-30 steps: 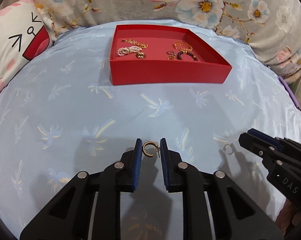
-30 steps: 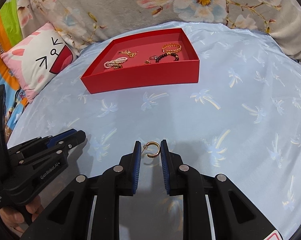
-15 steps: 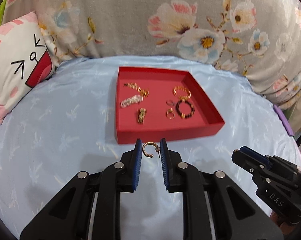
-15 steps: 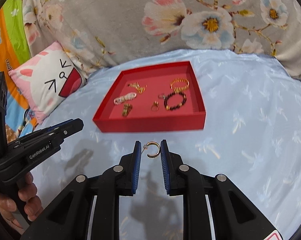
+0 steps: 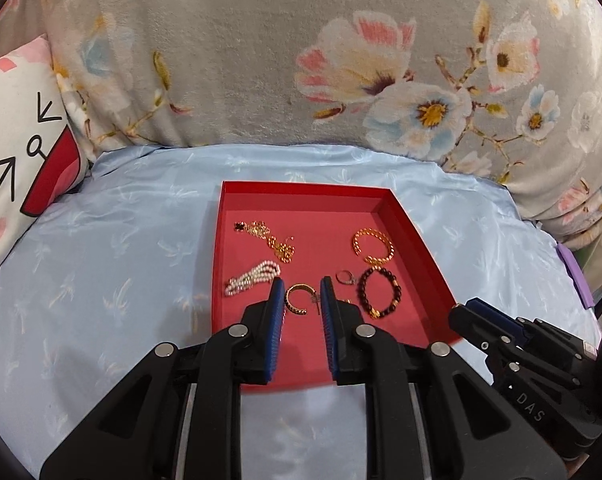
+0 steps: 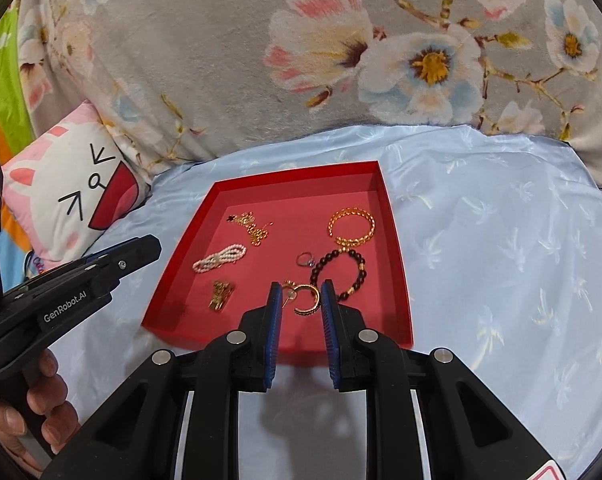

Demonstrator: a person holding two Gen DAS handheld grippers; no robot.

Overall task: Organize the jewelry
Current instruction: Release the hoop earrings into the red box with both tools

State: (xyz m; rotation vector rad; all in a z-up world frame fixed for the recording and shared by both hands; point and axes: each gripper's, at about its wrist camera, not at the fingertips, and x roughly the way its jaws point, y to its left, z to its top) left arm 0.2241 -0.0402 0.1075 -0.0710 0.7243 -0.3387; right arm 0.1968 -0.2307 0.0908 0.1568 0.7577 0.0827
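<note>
Each gripper, left (image 5: 300, 298) and right (image 6: 300, 298), pinches a gold hoop (image 5: 297, 299) (image 6: 305, 299) between nearly closed pads, above the red tray (image 5: 417, 236).

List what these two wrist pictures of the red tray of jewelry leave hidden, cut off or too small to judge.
- Left wrist view: the left gripper covers the red cardboard tray's near rim and the small gold clasp piece.
- Both views: whether each gold hoop earring is pinched or loose is too fine to see.
- Left wrist view: the right gripper is cut off by the edge.
</note>
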